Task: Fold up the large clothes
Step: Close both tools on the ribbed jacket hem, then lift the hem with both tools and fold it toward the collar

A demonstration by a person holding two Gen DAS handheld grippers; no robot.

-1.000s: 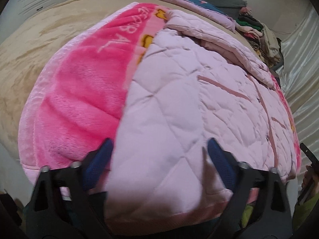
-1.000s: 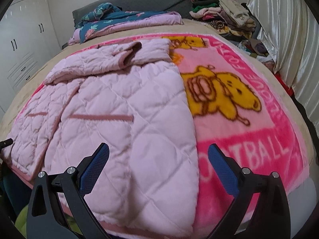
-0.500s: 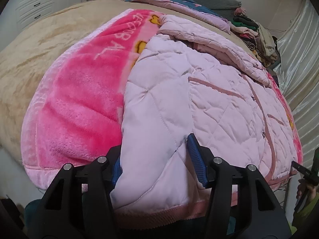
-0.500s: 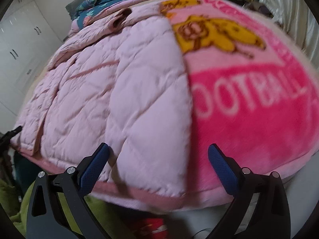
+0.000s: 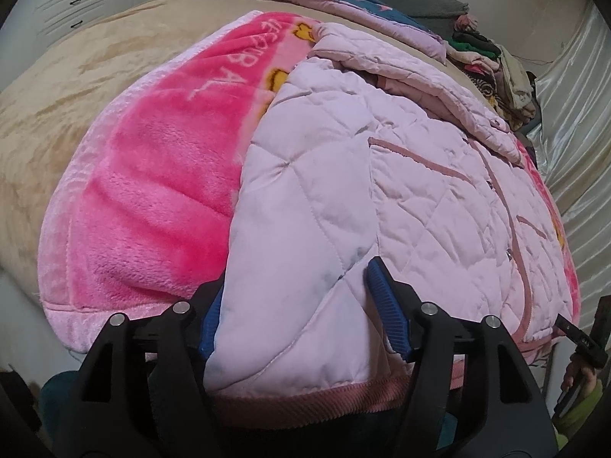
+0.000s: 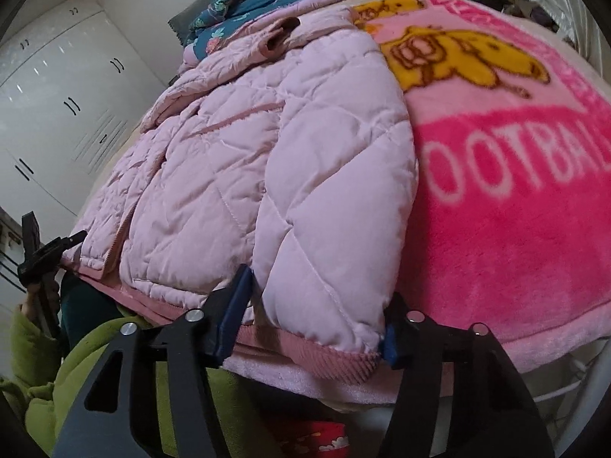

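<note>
A pale pink quilted jacket (image 5: 382, 175) lies spread flat, front up, on a bright pink fleece blanket (image 5: 152, 198) printed with a yellow cartoon figure and white lettering; the blanket covers a bed with a tan bedspread (image 5: 76, 76). The jacket's ribbed hem (image 5: 313, 400) faces the viewer at the near edge of the bed.

Left wrist view: the left gripper (image 5: 298, 305) points steeply downward over the near hem at the jacket's outer edge beside the bare blanket. A bulge of quilted fabric fills the space between the two blue pads (image 5: 385, 305), which both touch it; the jaws are opening slightly while the fabric remains pinched between them.

Right wrist view: the right gripper (image 6: 317, 305) is likewise angled downward at the opposite corner of the hem. Its jaws are closing, and the blue pads (image 6: 236, 305) press against either side of the jacket's lower corner, with quilted fabric and ribbed band between them.

Each gripper is visible at the margin of the other's view, held by a hand (image 6: 36, 305) emerging from a lime-green sleeve (image 6: 76, 374).

Behind the jacket lie a floral teal garment (image 6: 221, 19) and a stack of folded clothes (image 5: 492, 57). White cabinets (image 6: 57, 107) stand at the side of the room.
</note>
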